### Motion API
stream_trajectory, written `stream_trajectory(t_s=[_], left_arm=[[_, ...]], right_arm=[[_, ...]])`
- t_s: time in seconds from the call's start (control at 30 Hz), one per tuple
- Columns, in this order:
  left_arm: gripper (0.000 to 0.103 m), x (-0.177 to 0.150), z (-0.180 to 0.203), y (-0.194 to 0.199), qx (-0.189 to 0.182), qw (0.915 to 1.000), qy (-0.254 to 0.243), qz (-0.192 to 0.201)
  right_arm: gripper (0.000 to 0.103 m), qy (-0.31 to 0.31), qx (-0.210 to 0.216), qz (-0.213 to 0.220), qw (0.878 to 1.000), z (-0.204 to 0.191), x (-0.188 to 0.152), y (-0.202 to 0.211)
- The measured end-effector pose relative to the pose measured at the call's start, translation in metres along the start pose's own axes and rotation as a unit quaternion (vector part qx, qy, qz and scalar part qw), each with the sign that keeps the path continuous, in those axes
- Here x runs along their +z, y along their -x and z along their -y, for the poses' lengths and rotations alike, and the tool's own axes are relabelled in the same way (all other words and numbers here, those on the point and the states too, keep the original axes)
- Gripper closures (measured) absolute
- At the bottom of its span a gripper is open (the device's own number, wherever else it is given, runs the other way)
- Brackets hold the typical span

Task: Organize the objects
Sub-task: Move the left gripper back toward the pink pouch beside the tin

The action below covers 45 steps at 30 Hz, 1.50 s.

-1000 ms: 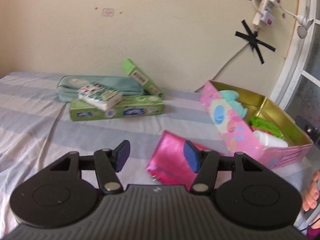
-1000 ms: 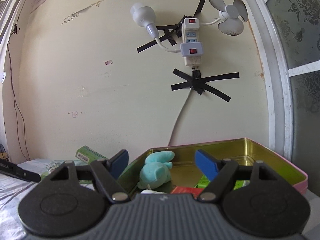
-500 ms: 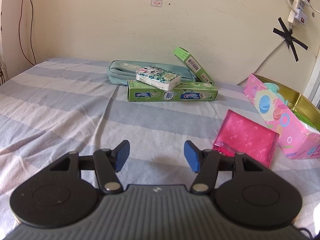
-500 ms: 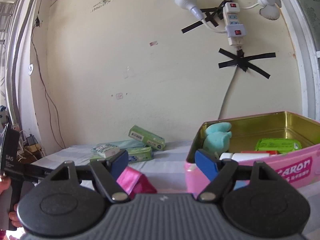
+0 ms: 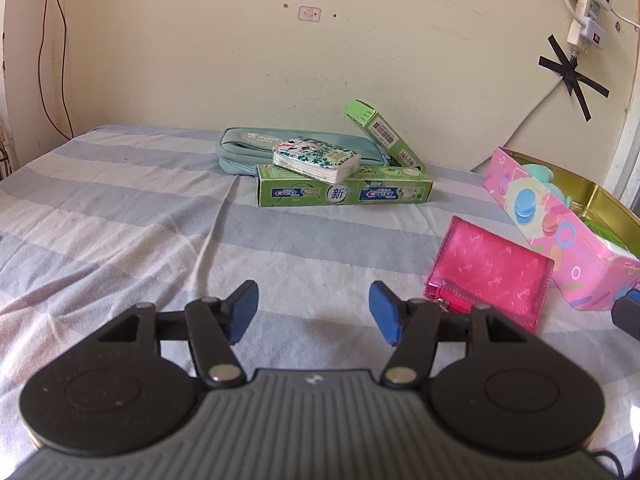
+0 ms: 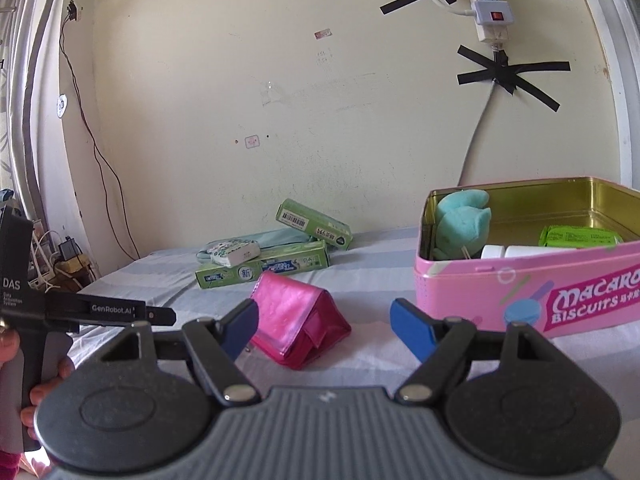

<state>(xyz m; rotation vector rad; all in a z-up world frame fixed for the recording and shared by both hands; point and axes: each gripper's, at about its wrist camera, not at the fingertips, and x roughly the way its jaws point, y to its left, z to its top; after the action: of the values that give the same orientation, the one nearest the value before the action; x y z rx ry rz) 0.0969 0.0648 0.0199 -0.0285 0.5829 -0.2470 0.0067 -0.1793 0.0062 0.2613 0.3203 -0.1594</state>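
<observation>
A pink wallet [image 5: 490, 272] lies on the striped bed, beside an open pink biscuit tin [image 5: 560, 228]. In the right wrist view the wallet [image 6: 298, 322] lies just ahead of my open, empty right gripper [image 6: 326, 326], and the tin [image 6: 528, 296] holds a teal plush toy [image 6: 460, 220], a white bottle and a green packet. My left gripper [image 5: 312, 312] is open and empty above the sheet, left of the wallet. At the back lie a long green box [image 5: 344, 192], a tissue pack [image 5: 316, 158], a teal pouch [image 5: 248, 148] and a smaller tilted green box [image 5: 384, 132].
The bed meets a cream wall with a taped power strip [image 6: 490, 12] and its cable. A window frame rises on the right behind the tin. The left hand-held gripper body [image 6: 60, 312] shows at the left in the right wrist view.
Both grippers have pulled back from the tin. The left view has swung left onto the open sheet; the right view has dropped and now shows the wallet ahead. Both stay open.
</observation>
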Motion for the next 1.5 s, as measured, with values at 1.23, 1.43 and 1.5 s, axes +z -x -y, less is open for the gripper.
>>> stream_trajectory(t_s=[1.23,1.43,1.5], left_arm=[[0.033,0.021,0.002,-0.049,-0.146,0.9884,0.038,-0.016],[0.031,0.021,-0.003,-0.039,-0.194,0.9793,0.054,-0.022],[0.031,0.020,-0.005,-0.037,-0.208,0.9760,0.058,-0.025]], right_arm=[[0.061,-0.045,0.027,-0.049,0.997,0.004,-0.014,-0.030],[0.061,-0.058,-0.003,-0.054,0.997,0.010,-0.012,-0.033],[0.061,-0.063,-0.022,-0.056,0.996,0.012,-0.011,-0.034]])
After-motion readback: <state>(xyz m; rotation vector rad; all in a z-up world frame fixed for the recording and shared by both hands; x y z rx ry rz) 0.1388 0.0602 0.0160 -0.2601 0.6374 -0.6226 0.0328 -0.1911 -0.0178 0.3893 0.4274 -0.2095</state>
